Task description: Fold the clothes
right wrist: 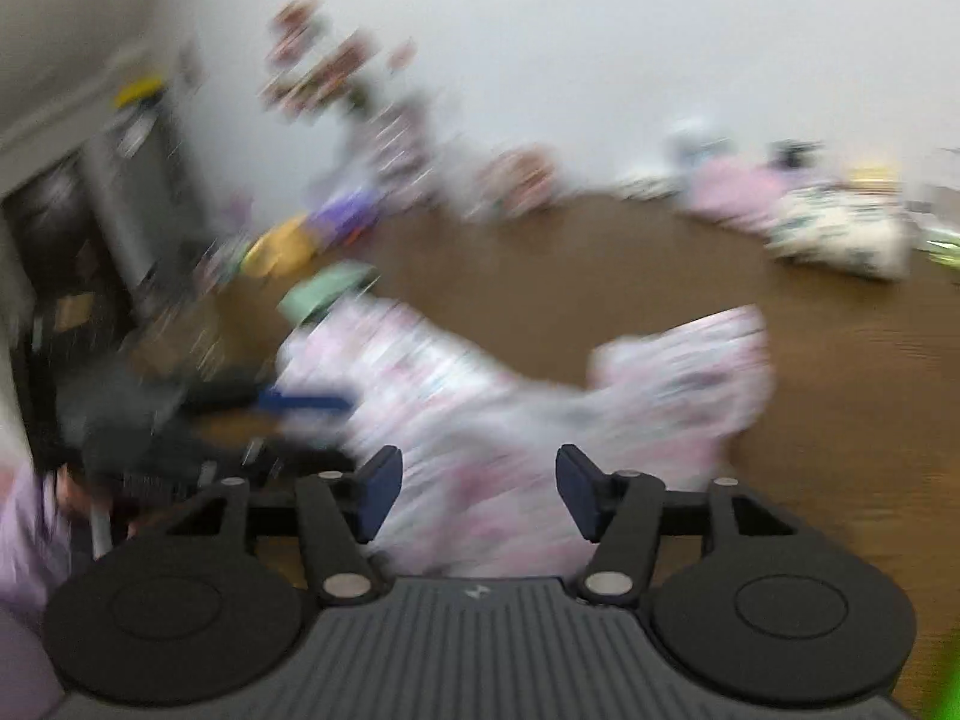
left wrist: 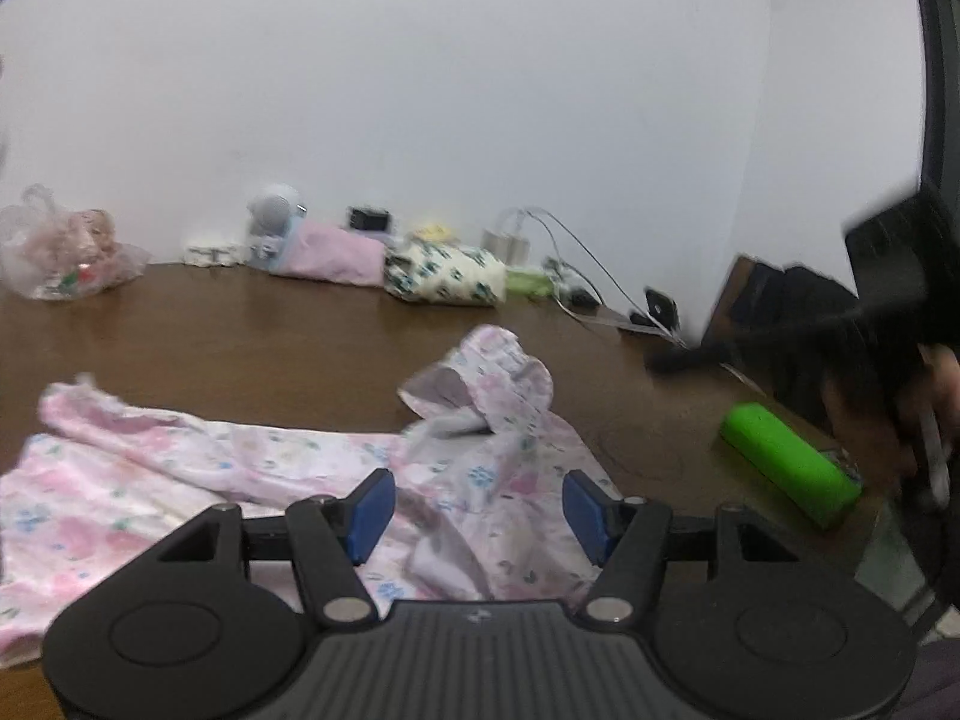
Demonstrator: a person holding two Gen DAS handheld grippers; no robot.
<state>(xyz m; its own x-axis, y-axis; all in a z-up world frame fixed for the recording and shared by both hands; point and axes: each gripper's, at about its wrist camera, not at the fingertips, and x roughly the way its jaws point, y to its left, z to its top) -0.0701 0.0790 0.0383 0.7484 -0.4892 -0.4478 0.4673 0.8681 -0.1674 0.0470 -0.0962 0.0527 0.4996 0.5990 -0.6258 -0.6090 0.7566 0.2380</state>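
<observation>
A pink floral garment point(left wrist: 252, 468) lies crumpled on the brown table point(left wrist: 240, 336), one sleeve point(left wrist: 486, 384) curled upward. My left gripper point(left wrist: 479, 507) hovers open just above its near part, blue pads wide apart with nothing between them. In the blurred right wrist view the same garment point(right wrist: 492, 420) spreads ahead, and my right gripper point(right wrist: 479, 492) stands open over its near edge, holding nothing. The other gripper's blue pad point(right wrist: 306, 403) shows at the garment's left side in that view. The right gripper's dark body point(left wrist: 888, 276), held by a hand, shows at the far right of the left wrist view.
Folded clothes point(left wrist: 444, 276) and a pink bundle point(left wrist: 330, 252) sit along the back wall with a plastic bag point(left wrist: 54, 252), chargers and cables point(left wrist: 576, 276). A green cylinder point(left wrist: 792, 462) lies at the right near the table edge. Cluttered shelves point(right wrist: 120, 180) stand at left.
</observation>
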